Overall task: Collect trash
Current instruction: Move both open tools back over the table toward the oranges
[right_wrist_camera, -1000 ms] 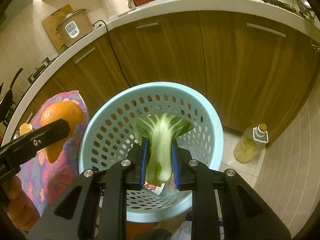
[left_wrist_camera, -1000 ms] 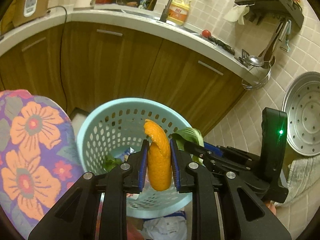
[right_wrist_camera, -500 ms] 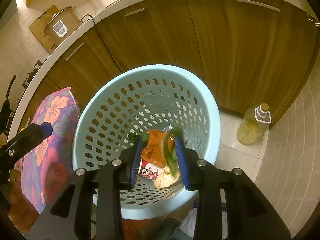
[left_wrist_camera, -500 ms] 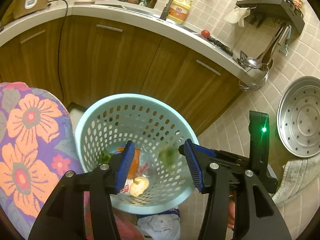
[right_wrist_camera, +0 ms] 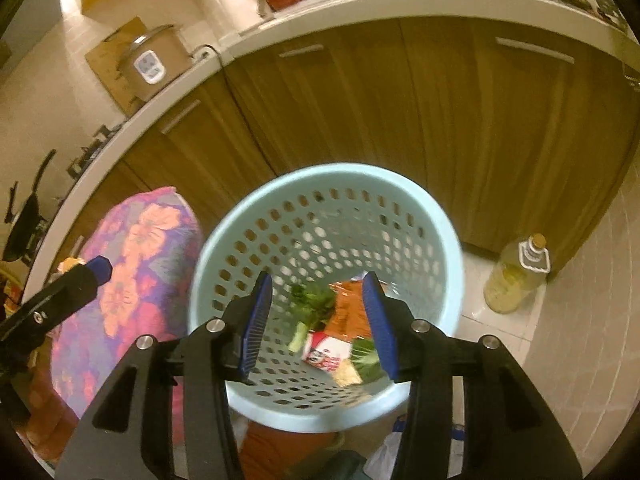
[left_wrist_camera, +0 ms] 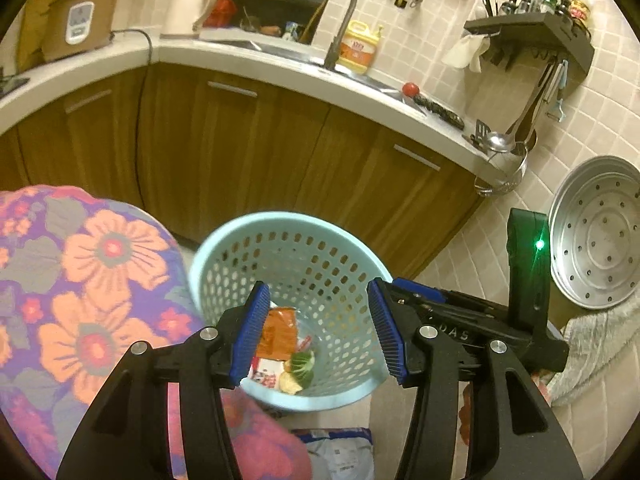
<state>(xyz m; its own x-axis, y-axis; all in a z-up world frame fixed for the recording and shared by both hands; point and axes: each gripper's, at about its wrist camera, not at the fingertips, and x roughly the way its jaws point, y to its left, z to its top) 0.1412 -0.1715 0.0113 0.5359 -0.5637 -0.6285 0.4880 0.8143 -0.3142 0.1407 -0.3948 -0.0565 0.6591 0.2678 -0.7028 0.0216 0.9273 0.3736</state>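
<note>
- The trash lies at the bottom of the pale blue perforated plastic basket (right_wrist_camera: 434, 240): an orange snack wrapper (right_wrist_camera: 350, 308), a red-and-white printed packet (right_wrist_camera: 326, 354), green leafy vegetable scraps (right_wrist_camera: 310, 304) and a yellowish peel piece (right_wrist_camera: 347, 374), heaped toward the basket's 5 o'clock side where they fall.
- We hold our right gripper (right_wrist_camera: 320, 320) over the basket mouth, pointing down into it; its blue-padded jaws are opening with nothing between them, so its load looks released.
- Our left gripper (left_wrist_camera: 318, 332) hangs over the same basket (left_wrist_camera: 224, 248), jaws spread and empty, the scraps visible far below between them.
- At 9 o'clock of the basket sits a purple cushion with orange flowers (left_wrist_camera: 80, 280); at 3 o'clock a yellow oil bottle (right_wrist_camera: 516, 280) stands against the brown wooden cabinets (right_wrist_camera: 440, 112), clear of the drop.
</note>
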